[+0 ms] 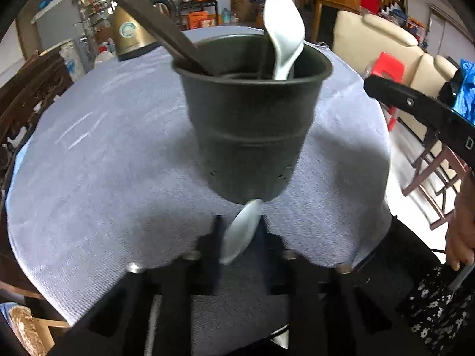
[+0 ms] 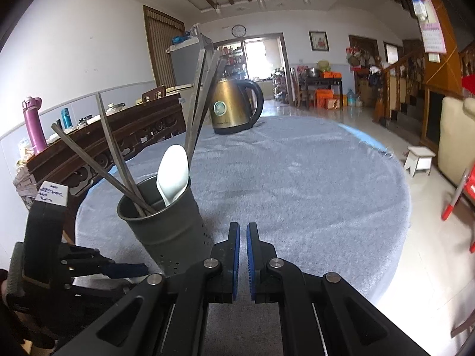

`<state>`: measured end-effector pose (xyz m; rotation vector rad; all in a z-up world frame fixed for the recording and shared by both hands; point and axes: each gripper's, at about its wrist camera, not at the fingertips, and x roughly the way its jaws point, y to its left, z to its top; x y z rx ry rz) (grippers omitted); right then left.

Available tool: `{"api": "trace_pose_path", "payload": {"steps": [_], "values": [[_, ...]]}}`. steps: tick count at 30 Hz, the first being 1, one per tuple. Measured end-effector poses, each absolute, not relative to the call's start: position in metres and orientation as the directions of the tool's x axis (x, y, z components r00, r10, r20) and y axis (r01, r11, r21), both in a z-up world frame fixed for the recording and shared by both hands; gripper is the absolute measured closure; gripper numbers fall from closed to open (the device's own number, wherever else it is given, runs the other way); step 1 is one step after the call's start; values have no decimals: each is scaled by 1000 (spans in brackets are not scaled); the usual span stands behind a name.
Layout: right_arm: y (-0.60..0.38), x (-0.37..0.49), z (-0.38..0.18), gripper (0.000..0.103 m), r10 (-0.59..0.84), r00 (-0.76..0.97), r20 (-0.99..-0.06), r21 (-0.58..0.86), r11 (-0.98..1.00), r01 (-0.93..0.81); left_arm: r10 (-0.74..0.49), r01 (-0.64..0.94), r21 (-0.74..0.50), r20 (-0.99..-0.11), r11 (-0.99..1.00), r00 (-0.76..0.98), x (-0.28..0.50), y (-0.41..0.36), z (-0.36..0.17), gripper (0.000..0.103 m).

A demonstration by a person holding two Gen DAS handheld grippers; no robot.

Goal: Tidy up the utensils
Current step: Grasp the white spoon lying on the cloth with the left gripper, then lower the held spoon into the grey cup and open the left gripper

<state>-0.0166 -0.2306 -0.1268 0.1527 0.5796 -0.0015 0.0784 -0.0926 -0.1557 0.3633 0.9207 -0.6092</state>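
Utensils stood in a dark holder (image 1: 252, 118) on the grey-clothed bench (image 1: 104, 163): a white spoon (image 1: 283, 35) and chopsticks (image 2: 118, 163). The left gripper (image 1: 240, 234) was clamped on a metal spoon (image 1: 242, 231) just near the holder. The right gripper (image 2: 242, 255) hovered, jaws together, empty.

The spoon (image 1: 242, 233) in the left tongs (image 1: 240, 237) was motion-blurred, its handle hidden; the chopsticks (image 1: 124, 3) ran off-frame.
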Motion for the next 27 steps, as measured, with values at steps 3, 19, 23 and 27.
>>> {"api": "trace_pose_path", "payload": {"steps": [3,19,23,27], "values": [[-226,-14,-128,97,77,824,-562,157,988,15,-362,629,21,-803,777,473,77,-89,-150,94],[-187,-23,-104,97,225,822,-523,163,973,-163,-624,681,-104,-519,725,584,35,-44,-58,94],[-192,-28,-98,97,187,855,-483,150,980,-130,-711,683,-209,-301,699,636,38,-37,-15,95],[-206,-26,-100,97,167,857,-488,180,980,-88,-704,630,-350,-141,693,696,69,-31,2,95]]}}
